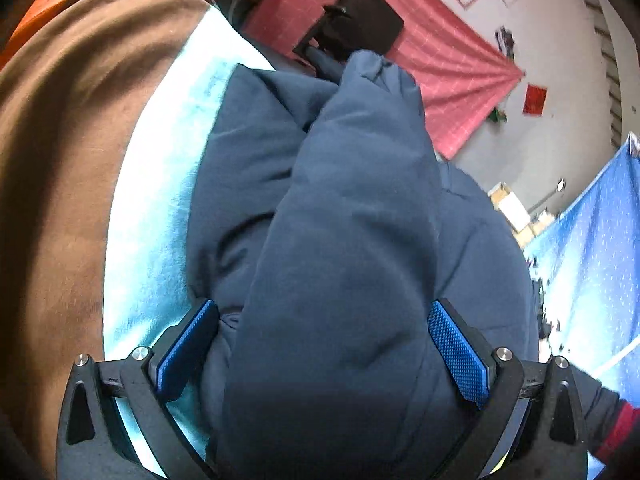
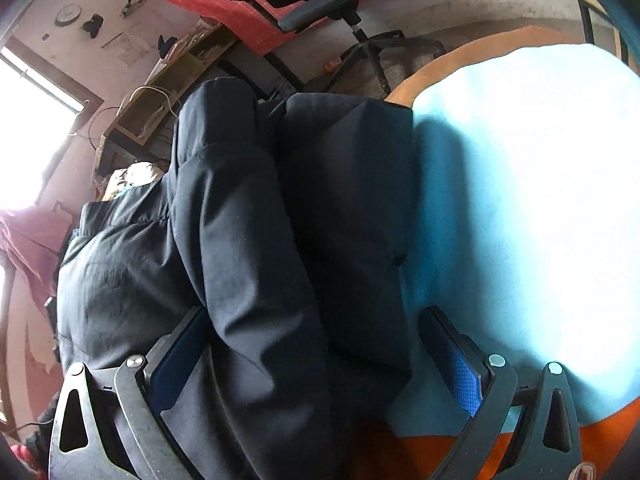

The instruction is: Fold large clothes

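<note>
A dark navy padded jacket (image 1: 344,240) lies bunched on a light blue cloth (image 1: 160,216). One sleeve runs lengthwise over its body. My left gripper (image 1: 322,344) is open, its blue pads (image 1: 460,356) wide apart on either side of the sleeve. In the right wrist view the same jacket (image 2: 256,248) lies on the light blue cloth (image 2: 520,200). My right gripper (image 2: 316,356) is open too, straddling a sleeve and the jacket's edge, its right pad (image 2: 464,372) over the cloth.
A brown and orange cover (image 1: 60,140) lies under the blue cloth. An office chair (image 2: 320,8) stands beyond the jacket before a red curtain (image 1: 448,64). A blue patterned sheet (image 1: 592,260) hangs at the right. A wooden shelf (image 2: 168,92) and bright window (image 2: 24,128) are at the left.
</note>
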Demonstrator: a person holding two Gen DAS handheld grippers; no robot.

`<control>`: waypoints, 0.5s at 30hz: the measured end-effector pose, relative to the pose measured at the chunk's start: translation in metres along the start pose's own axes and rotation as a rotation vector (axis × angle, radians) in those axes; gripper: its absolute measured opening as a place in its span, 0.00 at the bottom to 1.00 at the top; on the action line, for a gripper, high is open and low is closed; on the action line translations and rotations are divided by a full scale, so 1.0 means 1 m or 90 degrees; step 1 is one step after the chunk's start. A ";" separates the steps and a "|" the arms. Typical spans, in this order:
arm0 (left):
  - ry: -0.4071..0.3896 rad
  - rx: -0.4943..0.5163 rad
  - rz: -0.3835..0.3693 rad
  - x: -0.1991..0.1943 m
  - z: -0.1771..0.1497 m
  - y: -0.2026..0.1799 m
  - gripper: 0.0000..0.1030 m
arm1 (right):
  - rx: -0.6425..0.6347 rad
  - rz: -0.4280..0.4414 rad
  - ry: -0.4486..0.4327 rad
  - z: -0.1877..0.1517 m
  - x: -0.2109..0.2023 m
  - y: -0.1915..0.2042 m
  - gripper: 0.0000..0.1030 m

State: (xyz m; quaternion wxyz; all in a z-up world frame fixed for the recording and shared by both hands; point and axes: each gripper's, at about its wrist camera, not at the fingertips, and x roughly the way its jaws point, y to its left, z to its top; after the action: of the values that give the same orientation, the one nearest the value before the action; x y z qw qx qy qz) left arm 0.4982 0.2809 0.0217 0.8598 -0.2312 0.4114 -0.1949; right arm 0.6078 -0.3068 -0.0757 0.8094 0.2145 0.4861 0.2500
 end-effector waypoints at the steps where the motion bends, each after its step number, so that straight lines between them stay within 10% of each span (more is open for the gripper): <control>1: 0.008 0.002 0.005 -0.002 0.002 -0.001 0.99 | 0.007 0.021 0.009 0.002 0.002 0.002 1.00; 11: 0.030 -0.026 0.022 -0.023 0.014 0.007 0.98 | 0.079 0.038 0.018 -0.002 0.007 0.004 1.00; 15: 0.002 -0.030 0.055 -0.036 0.013 0.000 0.70 | 0.090 0.020 0.014 -0.003 0.005 0.009 1.00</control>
State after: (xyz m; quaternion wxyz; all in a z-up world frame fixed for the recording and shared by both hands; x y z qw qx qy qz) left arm 0.4876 0.3030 0.0518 0.8612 -0.2331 0.4266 -0.1484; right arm 0.6051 -0.2969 -0.0750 0.7828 0.2762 0.5078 0.2302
